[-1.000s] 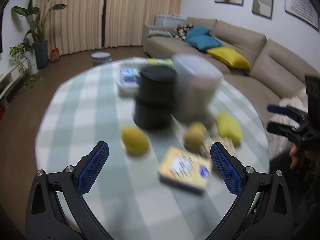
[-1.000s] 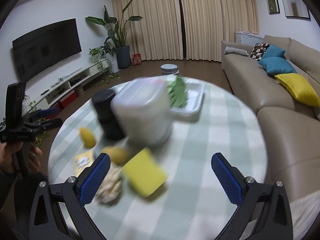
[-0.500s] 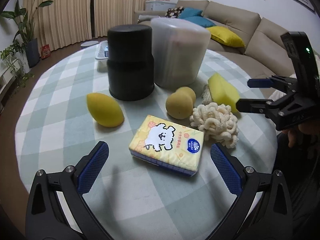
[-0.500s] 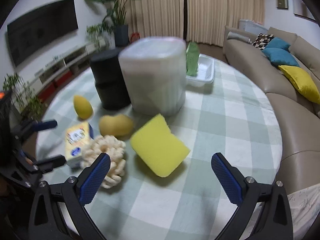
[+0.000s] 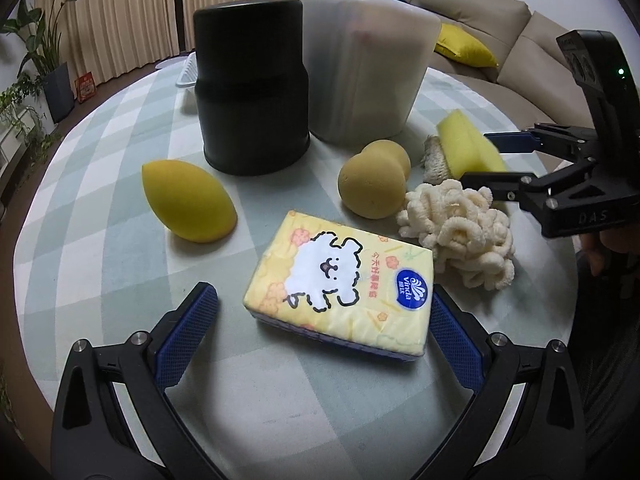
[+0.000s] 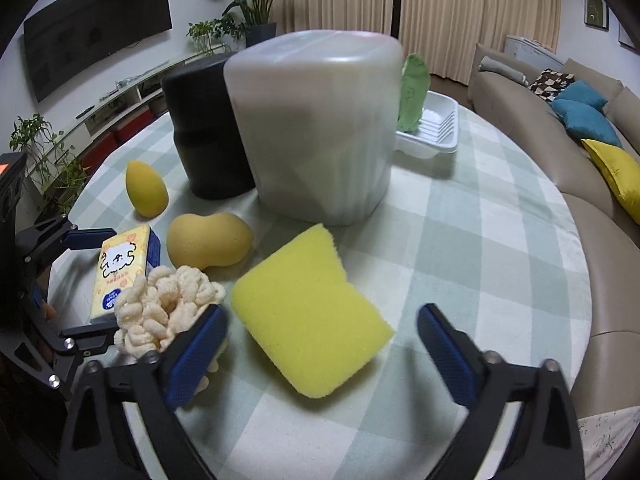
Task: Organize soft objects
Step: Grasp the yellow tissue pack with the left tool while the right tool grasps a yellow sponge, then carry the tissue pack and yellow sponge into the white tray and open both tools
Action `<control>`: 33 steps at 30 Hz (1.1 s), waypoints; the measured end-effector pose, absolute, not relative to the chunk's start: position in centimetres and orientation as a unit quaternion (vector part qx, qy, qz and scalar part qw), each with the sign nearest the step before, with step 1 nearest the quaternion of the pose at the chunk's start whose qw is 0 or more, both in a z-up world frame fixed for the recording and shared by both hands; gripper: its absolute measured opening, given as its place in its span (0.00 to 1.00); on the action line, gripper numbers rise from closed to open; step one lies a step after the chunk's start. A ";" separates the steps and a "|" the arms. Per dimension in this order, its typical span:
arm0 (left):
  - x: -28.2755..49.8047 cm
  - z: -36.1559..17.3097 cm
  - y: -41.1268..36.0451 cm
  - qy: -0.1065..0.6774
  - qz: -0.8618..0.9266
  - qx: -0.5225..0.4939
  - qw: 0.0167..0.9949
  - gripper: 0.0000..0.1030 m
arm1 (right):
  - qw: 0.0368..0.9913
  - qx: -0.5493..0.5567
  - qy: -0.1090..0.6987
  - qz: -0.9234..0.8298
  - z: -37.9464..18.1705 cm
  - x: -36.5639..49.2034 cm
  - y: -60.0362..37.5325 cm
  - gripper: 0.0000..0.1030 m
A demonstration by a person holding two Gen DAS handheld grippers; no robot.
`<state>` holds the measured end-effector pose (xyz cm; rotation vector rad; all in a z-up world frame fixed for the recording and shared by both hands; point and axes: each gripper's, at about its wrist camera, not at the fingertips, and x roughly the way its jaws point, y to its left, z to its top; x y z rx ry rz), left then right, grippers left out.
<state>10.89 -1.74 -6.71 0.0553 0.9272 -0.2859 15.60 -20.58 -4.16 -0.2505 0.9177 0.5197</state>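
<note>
My left gripper point(image 5: 320, 308) is open, its jaws on either side of a yellow tissue pack point(image 5: 340, 284) that lies on the checked table. My right gripper point(image 6: 320, 324) is open around a yellow sponge point(image 6: 308, 312). A cream knobbly scrubber point(image 5: 460, 232) lies between the two; it also shows in the right wrist view point(image 6: 168, 304). A tan gourd-shaped sponge point(image 5: 372, 184) and a yellow egg-shaped sponge point(image 5: 188, 200) lie nearer the bins. A black bin point(image 5: 252, 92) and a frosted white bin point(image 5: 364, 68) stand behind.
A white tray point(image 6: 432, 128) holding a green soft item point(image 6: 412, 96) stands behind the white bin. The round table's edge point(image 6: 576, 280) runs close to a beige sofa point(image 6: 600, 160). The right gripper shows in the left wrist view point(image 5: 500, 160).
Both grippers have come down and forward to the table. The tissue pack now sits between my left jaws, the yellow sponge between my right jaws. Both stay open.
</note>
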 end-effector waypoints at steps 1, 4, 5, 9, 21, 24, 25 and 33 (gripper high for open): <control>10.9 -6.7 -1.8 0.448 -0.136 0.026 0.883 1.00 | 0.857 -0.117 0.437 0.247 -4.1 15.7 -20.7 0.81; 10.8 -6.6 -1.7 0.449 -0.132 0.022 0.883 0.97 | 0.859 -0.113 0.433 0.248 -3.9 15.5 -20.9 0.67; 10.7 -6.4 -1.5 0.447 -0.127 0.020 0.885 0.89 | 0.860 -0.115 0.431 0.247 -3.9 15.4 -20.9 0.65; 10.5 -6.2 -0.6 0.442 -0.122 -0.001 0.889 0.75 | 0.867 -0.125 0.412 0.250 -3.3 14.4 -20.8 0.60; 7.8 -4.4 0.7 0.428 -0.113 -0.039 0.896 0.75 | 0.882 -0.074 0.395 0.246 -1.5 12.0 -22.3 0.56; 6.9 -3.3 1.1 0.428 -0.109 -0.051 0.896 0.75 | 0.882 -0.058 0.403 0.238 -1.2 11.0 -22.8 0.56; 6.7 -2.9 1.1 0.427 -0.110 -0.051 0.896 0.75 | 0.881 -0.054 0.408 0.234 -1.0 10.7 -23.1 0.55; 5.5 2.6 1.8 0.388 -0.114 -0.055 0.913 0.75 | 0.881 -0.022 0.414 0.228 1.9 8.4 -25.3 0.56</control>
